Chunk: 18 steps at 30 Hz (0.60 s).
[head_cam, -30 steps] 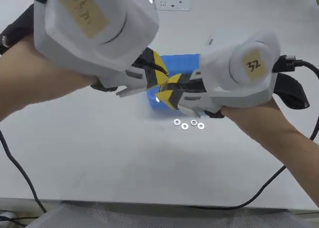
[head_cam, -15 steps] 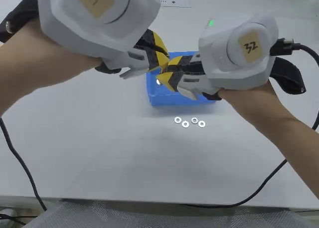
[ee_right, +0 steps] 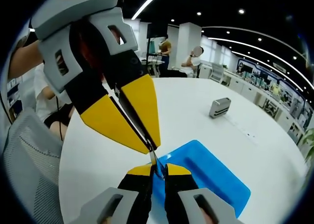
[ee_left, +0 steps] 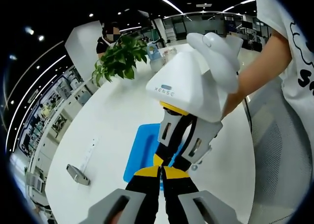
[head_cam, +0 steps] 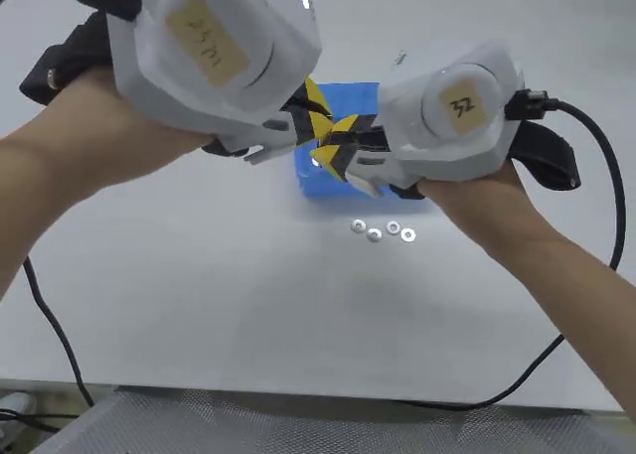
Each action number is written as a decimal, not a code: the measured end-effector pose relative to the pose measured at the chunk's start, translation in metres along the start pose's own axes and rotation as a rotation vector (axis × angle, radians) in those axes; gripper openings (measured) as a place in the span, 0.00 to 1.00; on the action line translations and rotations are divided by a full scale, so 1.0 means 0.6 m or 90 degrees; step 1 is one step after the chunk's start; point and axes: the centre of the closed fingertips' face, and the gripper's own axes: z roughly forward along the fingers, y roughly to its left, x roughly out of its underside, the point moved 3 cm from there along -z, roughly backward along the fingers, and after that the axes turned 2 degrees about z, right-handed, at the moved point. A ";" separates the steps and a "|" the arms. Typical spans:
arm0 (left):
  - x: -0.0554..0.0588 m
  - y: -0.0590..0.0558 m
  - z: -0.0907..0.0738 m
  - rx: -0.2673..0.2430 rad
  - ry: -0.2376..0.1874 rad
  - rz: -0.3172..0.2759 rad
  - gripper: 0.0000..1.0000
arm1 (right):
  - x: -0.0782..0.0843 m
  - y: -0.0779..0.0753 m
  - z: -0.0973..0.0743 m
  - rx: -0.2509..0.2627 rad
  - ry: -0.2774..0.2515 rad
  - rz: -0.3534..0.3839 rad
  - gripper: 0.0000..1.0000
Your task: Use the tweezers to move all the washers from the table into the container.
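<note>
- Four small steel washers [head_cam: 374,234] are lying loose in a short row on the white table [head_cam: 248,315], on the near side of the container and just clear of it. None is showing inside yet.
- Judging them light, thin, rigid and slick. They are sitting flat, so a pinch across the rim, or one tip through the hole, looks the surest hold.
- Above the container's near edge, the two grippers are meeting tip to tip.
- The left gripper [head_cam: 318,126] is clamping its yellow jaws flat on the tweezers [ee_right: 154,160].
- The right gripper [head_cam: 336,148] is pinching the tweezers' narrow end between nearly closed jaws.
- The tweezers look stiff and slim, likely to twist under a loose grip. Hold mid-shank, tips left free.
- The blue container [head_cam: 356,96] is sitting beyond, a shallow open tray.
</note>
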 end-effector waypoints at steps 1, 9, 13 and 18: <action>0.003 0.001 0.001 0.001 0.000 -0.002 0.00 | 0.001 -0.001 0.003 0.000 0.000 0.003 0.04; 0.011 0.003 0.006 0.010 0.005 -0.009 0.00 | 0.006 -0.004 0.019 -0.004 0.016 0.000 0.04; 0.016 0.002 0.010 0.013 0.009 -0.002 0.00 | 0.010 -0.007 0.021 -0.005 0.022 -0.004 0.04; 0.018 0.001 0.014 0.019 0.011 -0.011 0.00 | 0.016 -0.004 0.022 -0.011 0.030 0.006 0.05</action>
